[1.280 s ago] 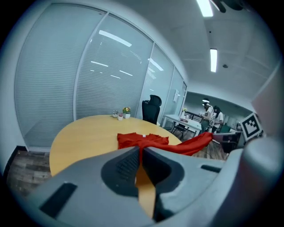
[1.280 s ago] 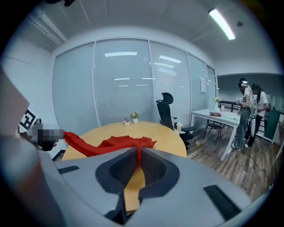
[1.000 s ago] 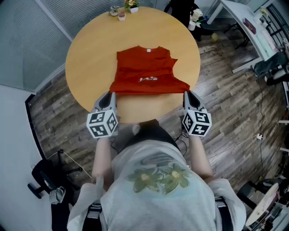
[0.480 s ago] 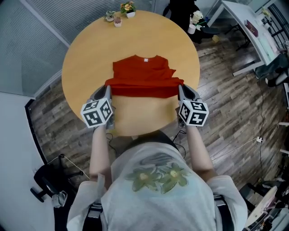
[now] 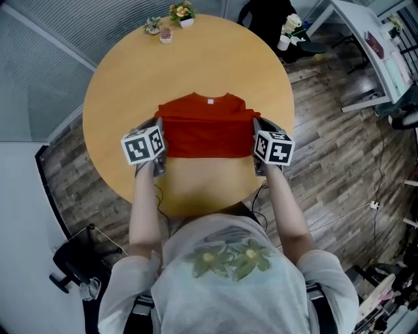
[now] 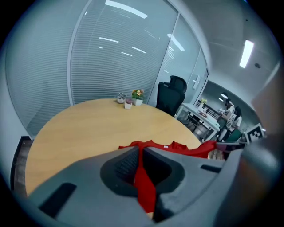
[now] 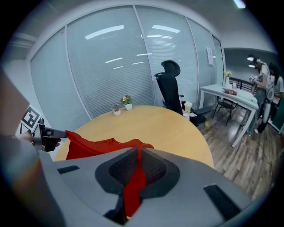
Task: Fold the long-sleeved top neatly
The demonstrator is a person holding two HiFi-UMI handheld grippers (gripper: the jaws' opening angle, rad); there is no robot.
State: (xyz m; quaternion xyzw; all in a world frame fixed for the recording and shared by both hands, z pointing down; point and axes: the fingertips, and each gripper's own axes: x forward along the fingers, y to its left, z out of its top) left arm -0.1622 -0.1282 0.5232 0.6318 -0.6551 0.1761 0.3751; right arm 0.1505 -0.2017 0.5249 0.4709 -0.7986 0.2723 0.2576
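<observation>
The red long-sleeved top [image 5: 206,127] lies folded on the round wooden table [image 5: 130,65], collar at its far edge. My left gripper [image 5: 159,122] is shut on the top's near left corner, and red cloth [image 6: 144,184] runs between its jaws. At the near right corner my right gripper [image 5: 255,122] is shut on the same hem, with red cloth [image 7: 133,186] pinched between its jaws. The lifted hem stretches between the two grippers above the rest of the garment. In the right gripper view the left gripper [image 7: 46,135] shows holding the far end of the cloth.
Small potted plants [image 5: 171,18] stand at the table's far edge. A black office chair [image 7: 171,88] and a white desk [image 7: 230,95] stand beyond the table on the right. Bare tabletop lies between the top and the near edge. Wood floor surrounds the table.
Both grippers have carried the near hem away from me, from the table's near edge over the body of the top. The visible red area has become shorter.
</observation>
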